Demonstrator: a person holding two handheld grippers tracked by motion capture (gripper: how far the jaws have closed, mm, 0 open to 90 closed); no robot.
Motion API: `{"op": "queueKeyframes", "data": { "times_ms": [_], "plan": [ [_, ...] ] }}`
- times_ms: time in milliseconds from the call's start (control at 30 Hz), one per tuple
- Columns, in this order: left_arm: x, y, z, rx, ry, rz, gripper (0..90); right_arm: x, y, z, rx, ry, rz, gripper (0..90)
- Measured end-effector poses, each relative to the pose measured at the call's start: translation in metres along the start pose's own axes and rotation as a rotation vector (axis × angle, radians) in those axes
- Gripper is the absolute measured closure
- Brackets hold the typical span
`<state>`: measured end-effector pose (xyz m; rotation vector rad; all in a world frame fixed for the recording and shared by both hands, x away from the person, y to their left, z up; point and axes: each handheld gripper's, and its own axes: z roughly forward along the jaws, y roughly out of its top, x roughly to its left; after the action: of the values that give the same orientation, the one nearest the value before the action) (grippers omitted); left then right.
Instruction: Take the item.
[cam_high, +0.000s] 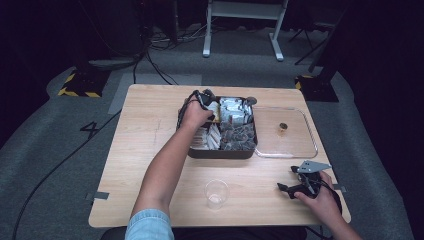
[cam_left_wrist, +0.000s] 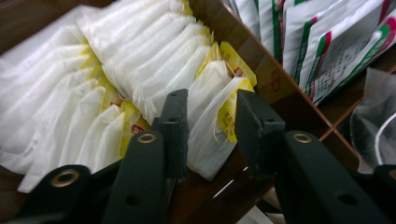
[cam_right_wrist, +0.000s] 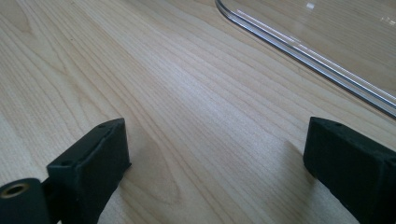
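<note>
A dark compartment box (cam_high: 220, 154) stands at the middle of the table. My left gripper (cam_high: 214, 116) reaches down into its back left compartment, where a row of white tea bags (cam_left_wrist: 140, 60) with yellow tags stands. In the left gripper view my left gripper (cam_left_wrist: 211, 95) straddles the last tea bag (cam_left_wrist: 208, 140) of the row; the pads stand close to its sides and the bag looks unsqueezed. My right gripper (cam_high: 287, 178) rests near the table's front right, wide open over bare wood (cam_right_wrist: 217, 135).
White sachets printed green and red (cam_left_wrist: 327, 37) fill the compartment beside the tea bags, and dark mesh pouches (cam_high: 237, 135) lie in front of those. A clear tray (cam_high: 311, 137) holding a small brown object (cam_high: 283, 128) sits right of the box. A clear plastic cup (cam_high: 216, 193) stands near the front edge.
</note>
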<state>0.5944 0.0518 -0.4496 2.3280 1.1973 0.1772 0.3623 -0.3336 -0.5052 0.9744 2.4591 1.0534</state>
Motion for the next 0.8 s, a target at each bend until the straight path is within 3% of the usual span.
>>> {"op": "queueKeyframes", "data": {
  "times_ms": [233,467,800],
  "plan": [
    [-0.002,0.000,0.000,0.041,0.009,0.019,88.0,0.000,0.000,0.000,0.000,0.000,0.000,7.0],
    [-0.002,-0.001,-0.003,0.034,-0.023,0.030,89.9,0.000,0.000,0.000,0.000,0.001,0.000,7.0],
    [-0.005,0.001,-0.019,-0.023,-0.040,0.051,90.0,0.000,0.000,0.000,0.000,0.000,0.000,7.1]
  ]
}}
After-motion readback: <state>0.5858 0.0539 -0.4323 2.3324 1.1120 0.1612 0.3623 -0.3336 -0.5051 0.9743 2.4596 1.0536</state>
